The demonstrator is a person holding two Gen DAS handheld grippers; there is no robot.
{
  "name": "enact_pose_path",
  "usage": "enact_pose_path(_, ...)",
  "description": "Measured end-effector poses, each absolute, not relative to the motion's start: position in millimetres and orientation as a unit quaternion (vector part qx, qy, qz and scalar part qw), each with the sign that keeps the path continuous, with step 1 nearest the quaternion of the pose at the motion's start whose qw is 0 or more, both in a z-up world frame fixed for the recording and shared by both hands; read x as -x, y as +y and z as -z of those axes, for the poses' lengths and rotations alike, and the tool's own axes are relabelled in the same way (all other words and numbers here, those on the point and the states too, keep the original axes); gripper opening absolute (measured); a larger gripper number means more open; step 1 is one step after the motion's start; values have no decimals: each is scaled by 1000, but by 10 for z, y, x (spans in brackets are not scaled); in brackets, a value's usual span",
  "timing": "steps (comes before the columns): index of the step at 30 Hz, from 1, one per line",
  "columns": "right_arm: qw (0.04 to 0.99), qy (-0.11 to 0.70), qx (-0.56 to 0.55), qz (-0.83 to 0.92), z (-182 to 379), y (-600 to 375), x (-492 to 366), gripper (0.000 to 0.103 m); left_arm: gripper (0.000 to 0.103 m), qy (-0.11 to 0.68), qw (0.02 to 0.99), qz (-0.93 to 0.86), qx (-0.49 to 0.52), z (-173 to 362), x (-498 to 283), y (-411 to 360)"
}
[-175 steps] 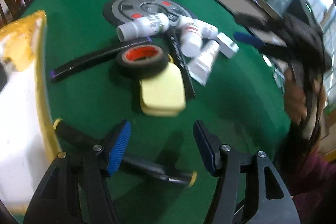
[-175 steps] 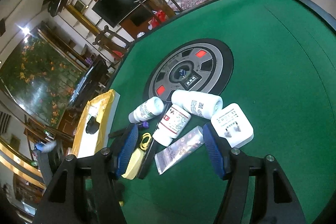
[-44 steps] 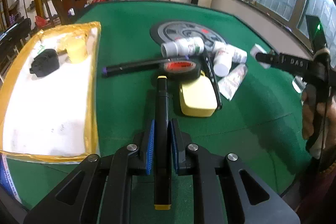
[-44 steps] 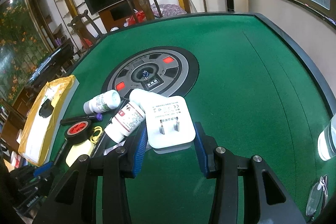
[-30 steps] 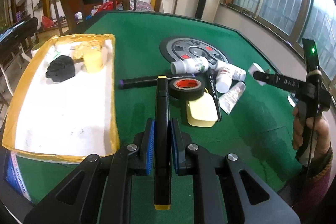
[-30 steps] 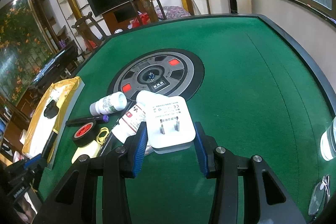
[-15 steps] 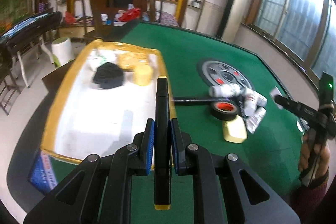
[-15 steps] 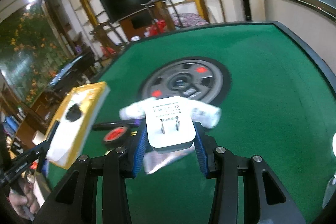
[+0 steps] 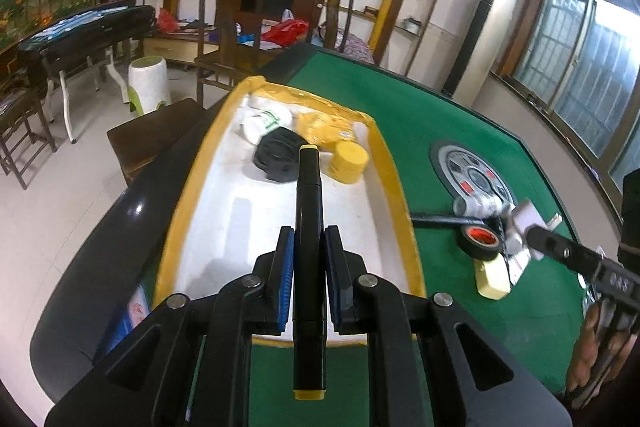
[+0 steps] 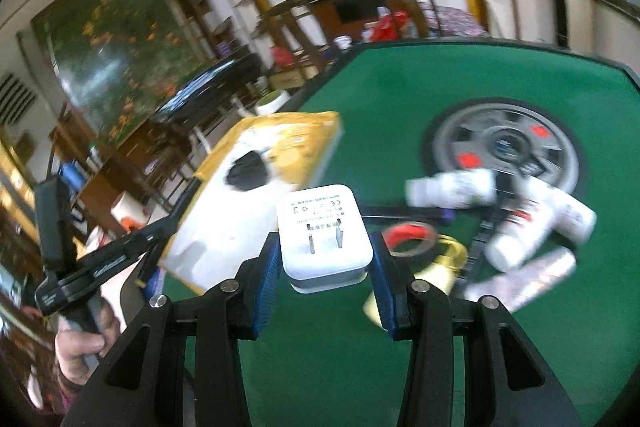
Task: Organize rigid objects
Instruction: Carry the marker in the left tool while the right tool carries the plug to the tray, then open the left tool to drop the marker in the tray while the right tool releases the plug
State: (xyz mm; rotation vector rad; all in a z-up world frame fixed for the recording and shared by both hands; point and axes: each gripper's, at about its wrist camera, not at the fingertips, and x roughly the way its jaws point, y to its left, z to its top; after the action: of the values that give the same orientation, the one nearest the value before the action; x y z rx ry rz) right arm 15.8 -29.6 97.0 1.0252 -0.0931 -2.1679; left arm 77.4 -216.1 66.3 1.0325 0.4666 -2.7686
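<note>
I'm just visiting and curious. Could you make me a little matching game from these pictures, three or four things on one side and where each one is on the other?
Things:
1. black marker
2. white plug adapter
3. yellow cylinder
4. black tape roll

Places:
A. lying on the green table
B. clamped in the right gripper
C. standing in the yellow-rimmed tray
D. clamped in the left gripper

Pairs: 1-D, 2-B, 3-C, 4-A

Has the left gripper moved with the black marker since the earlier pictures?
Yes. The left gripper, holding the black marker, went from above the green felt to above the yellow-rimmed tray.
</note>
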Motion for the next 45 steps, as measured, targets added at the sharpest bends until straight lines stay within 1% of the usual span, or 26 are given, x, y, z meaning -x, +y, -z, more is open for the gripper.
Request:
enact_pose_path(5,387,0,-399,831,-884,-854,-228,38,12,162,88,919,-349,-599,-658,-2357)
enact_pose_path(10,390,15,-417,821,-687,-1299,-144,38,12,167,93,912,-363,-500,-524,-2508)
enact_pose_path(16,378,34,-422,823,-575,-1598,-16,38,12,166,92,908,-374,-460,-427,-2603)
enact_pose_path(25,356,48,-433,827,-494,-1817,227,38,12,143,88,900,-402,-457,-240,-2670)
enact_pose_path(34,346,45,-464,815,-341,-1833,356,38,12,156,88,885,-430,-353,-109,-2827)
enact_pose_path(45,343,57,-463,815,-359,-1871,344,38,12,154,88,881,-438,-316,-13,-2841)
